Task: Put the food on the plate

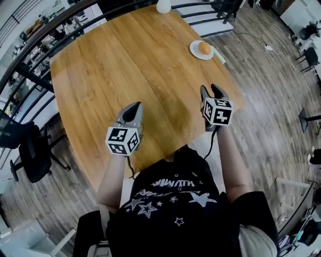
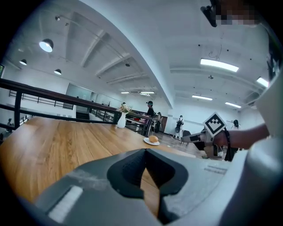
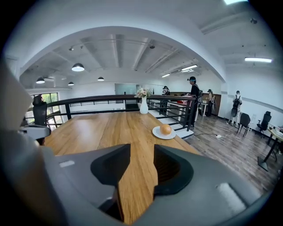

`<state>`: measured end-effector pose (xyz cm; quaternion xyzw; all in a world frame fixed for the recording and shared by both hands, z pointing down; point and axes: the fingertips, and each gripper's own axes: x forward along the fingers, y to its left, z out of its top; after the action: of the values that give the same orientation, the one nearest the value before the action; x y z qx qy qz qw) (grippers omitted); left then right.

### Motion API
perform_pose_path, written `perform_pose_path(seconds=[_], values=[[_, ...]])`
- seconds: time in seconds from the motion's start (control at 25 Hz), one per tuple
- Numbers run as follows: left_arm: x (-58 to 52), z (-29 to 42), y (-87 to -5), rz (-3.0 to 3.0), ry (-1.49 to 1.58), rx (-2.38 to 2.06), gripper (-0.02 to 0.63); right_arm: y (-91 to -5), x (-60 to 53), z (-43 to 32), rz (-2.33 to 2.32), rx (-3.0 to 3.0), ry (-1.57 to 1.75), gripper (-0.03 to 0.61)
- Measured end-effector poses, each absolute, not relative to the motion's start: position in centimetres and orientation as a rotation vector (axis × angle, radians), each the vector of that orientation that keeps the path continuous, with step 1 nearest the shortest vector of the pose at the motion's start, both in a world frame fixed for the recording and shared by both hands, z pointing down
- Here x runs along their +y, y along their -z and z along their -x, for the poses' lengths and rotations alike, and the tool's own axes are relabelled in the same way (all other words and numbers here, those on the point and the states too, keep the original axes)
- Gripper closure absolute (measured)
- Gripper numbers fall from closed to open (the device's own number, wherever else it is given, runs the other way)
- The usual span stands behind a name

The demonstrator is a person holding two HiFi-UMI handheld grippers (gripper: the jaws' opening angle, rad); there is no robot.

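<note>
Food point(image 1: 204, 47) sits on the plate point(image 1: 194, 51) near the worktop's point(image 1: 125, 65) far right corner, a vase point(image 1: 163, 6) at the far edge, open wood nearer me. My left gripper point(image 1: 134, 106) is pressed together, my right gripper point(image 1: 210, 89) spread, empty.

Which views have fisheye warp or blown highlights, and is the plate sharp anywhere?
Head view: strong fisheye, table edges bow, no harsh glare. Left gripper view: dark round vignette, ceiling strip light blown out, plate small but legible. Right gripper view: same vignette, plate sharp, even lighting.
</note>
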<state>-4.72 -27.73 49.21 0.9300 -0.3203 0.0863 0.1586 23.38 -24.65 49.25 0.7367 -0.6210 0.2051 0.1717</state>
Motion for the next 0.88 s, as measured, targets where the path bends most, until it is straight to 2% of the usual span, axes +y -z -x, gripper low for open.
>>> perform_pose_path(seconds=[0.2,0.32,0.88], values=[[-27.4,3.2,-48.2,-2.686,-0.229,-0.861,0.612,-48.1,-22.6,-24.8,-2.166,-1.696,-0.564,0.486],[-27.0,2.2,-47.8,-2.710,-0.231,-0.835,0.612,-47.9,-21.9,-25.6,-2.241,-1.671,-0.580,0.575],[-19.4,-1.9,-47.2,-2.758,-0.266,-0.795,0.612,-48.3,-14.1,-23.1,-2.157,-1.942,-0.579,0.575]])
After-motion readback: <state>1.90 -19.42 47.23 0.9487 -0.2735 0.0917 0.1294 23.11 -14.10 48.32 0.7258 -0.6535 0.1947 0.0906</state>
